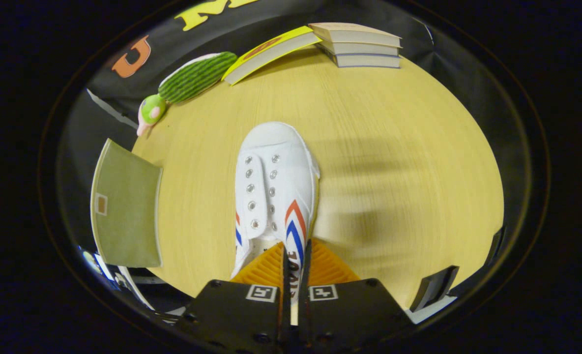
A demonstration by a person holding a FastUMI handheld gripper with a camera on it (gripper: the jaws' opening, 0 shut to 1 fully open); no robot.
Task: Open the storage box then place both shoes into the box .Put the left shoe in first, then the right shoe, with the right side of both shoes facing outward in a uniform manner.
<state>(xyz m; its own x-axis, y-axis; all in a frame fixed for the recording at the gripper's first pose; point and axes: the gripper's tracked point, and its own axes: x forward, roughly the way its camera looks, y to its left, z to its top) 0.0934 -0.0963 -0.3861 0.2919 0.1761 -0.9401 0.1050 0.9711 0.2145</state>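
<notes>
Gripper [295, 260] clamped tight on the side wall of a white shoe [274, 187], orange fingers [266, 268] pressed together with just the canvas between them. Toe pointing straight ahead, out beyond the fingertips over the wooden table [394, 147]. Off to the left, the olive-green storage box [124, 211] at the table's edge. Further back, a green plush duck [188, 83], a yellow book [271, 51] and a stack of books [360, 44].

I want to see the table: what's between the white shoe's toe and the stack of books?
Bare wooden table lies between the white shoe, pinched by the gripper, and the stack of books, in the gripper view.
</notes>
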